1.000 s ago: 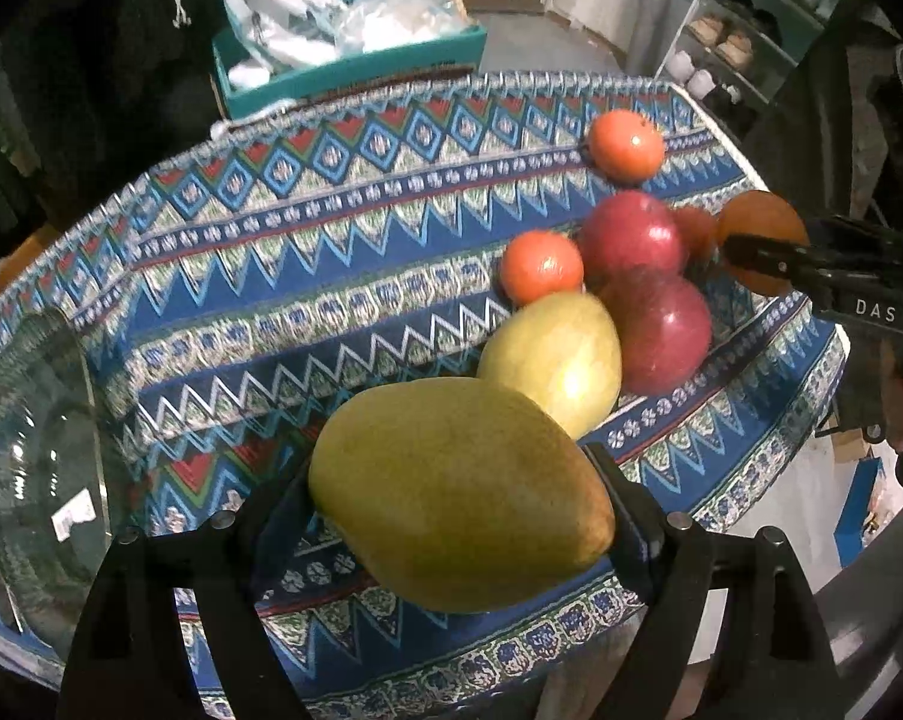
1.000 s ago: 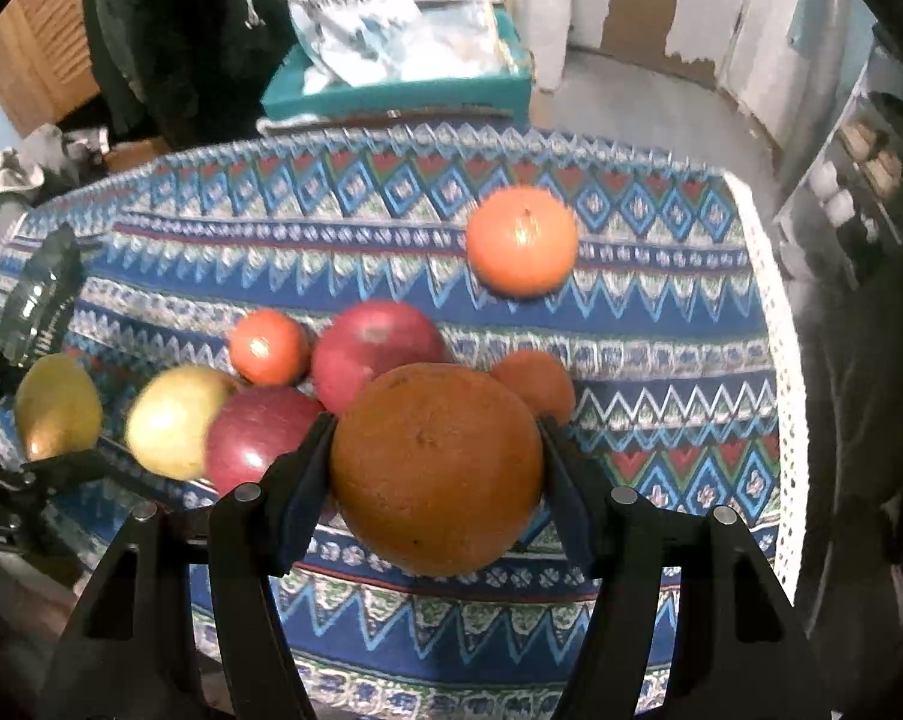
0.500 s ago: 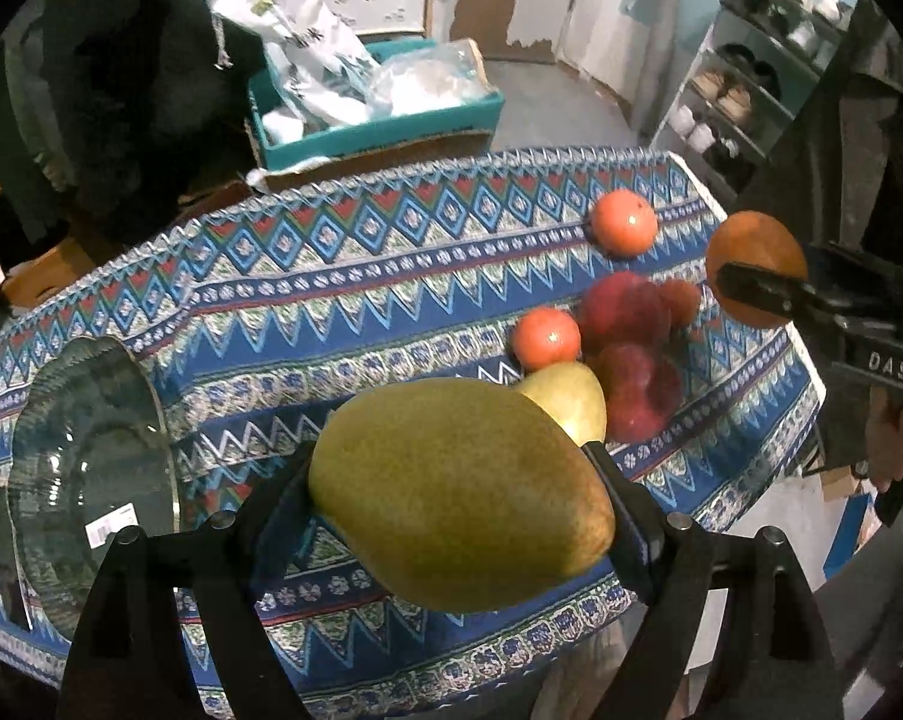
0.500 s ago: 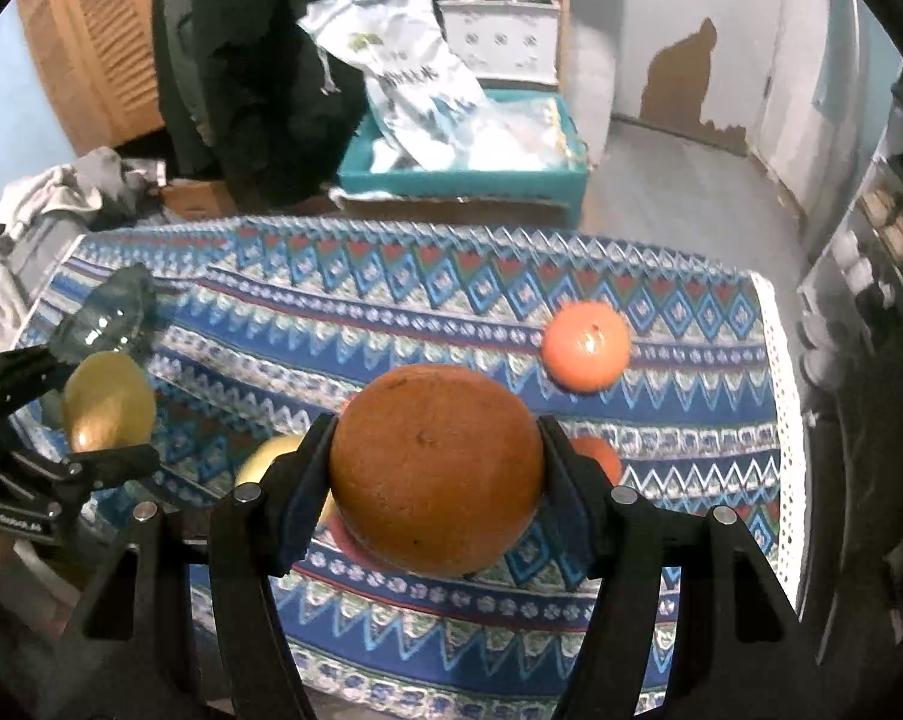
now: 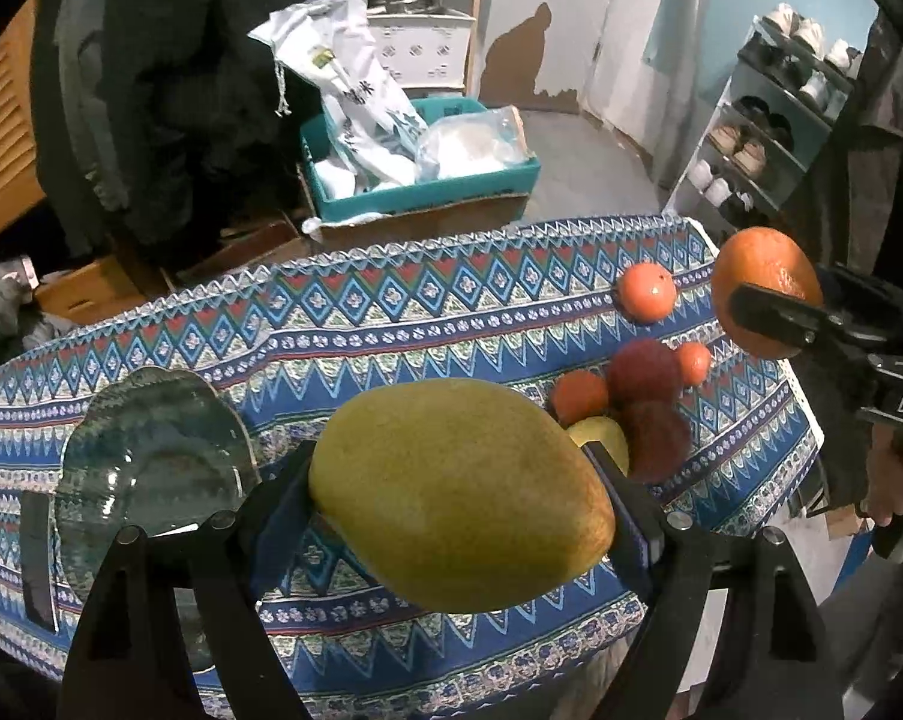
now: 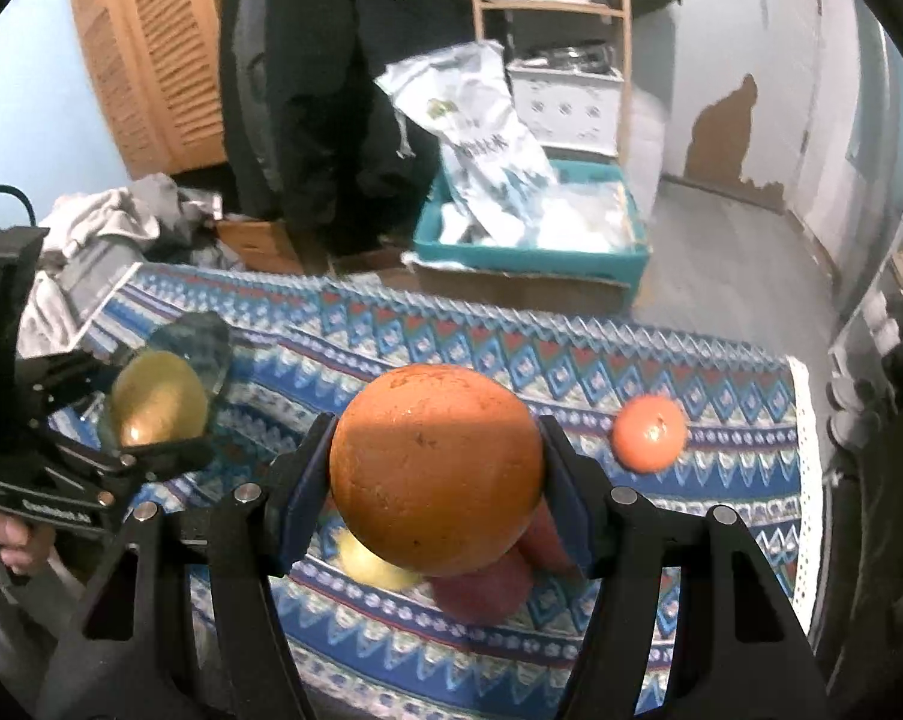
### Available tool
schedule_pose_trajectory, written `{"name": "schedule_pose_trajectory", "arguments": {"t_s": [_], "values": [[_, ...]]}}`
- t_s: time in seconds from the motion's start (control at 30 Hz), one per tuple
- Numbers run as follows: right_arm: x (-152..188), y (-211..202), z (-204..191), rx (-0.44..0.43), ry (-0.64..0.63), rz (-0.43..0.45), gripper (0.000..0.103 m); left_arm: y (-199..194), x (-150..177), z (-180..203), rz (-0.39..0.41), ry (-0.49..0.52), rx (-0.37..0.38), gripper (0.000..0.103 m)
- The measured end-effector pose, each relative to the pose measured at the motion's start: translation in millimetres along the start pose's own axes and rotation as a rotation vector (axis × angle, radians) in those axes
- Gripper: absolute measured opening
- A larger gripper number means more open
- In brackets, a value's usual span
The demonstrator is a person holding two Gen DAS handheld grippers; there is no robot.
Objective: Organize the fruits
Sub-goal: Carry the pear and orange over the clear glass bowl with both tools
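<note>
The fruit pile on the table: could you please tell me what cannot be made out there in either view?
- Left wrist view: the mango in the left tongs covers most of a yellow fruit.
- Right wrist view: the orange in the right tongs hides most of the pile; its count is unclear.
- Glass bowl: contents unreadable.

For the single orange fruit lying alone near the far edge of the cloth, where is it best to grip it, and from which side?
Grip the lone orange fruit across its widest middle, coming from above. It is round and sits apart from the fruit pile on the tablecloth, so both its sides are likely free for the fingers.
</note>
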State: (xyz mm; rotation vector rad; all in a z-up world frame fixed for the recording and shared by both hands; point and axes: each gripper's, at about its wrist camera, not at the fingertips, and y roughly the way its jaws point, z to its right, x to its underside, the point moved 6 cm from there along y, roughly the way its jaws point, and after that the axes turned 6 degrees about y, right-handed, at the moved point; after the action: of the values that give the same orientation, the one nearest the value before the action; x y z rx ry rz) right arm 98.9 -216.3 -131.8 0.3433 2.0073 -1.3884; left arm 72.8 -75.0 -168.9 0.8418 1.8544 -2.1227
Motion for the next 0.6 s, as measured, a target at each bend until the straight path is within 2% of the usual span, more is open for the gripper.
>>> {"name": "schedule_pose_trajectory", "arguments": {"t_s": [0.23, 0.6], "values": [[-17, 5, -37, -0.054, -0.027, 0.012, 0.065, -19, -2, -21, 0.035, -0.037, 0.0, 0.086], [-43, 28, -105, -0.133, -0.07, 0.002, 0.065, -39, 4, -70, 0.079, -0.113, -0.041, 0.086]]}}
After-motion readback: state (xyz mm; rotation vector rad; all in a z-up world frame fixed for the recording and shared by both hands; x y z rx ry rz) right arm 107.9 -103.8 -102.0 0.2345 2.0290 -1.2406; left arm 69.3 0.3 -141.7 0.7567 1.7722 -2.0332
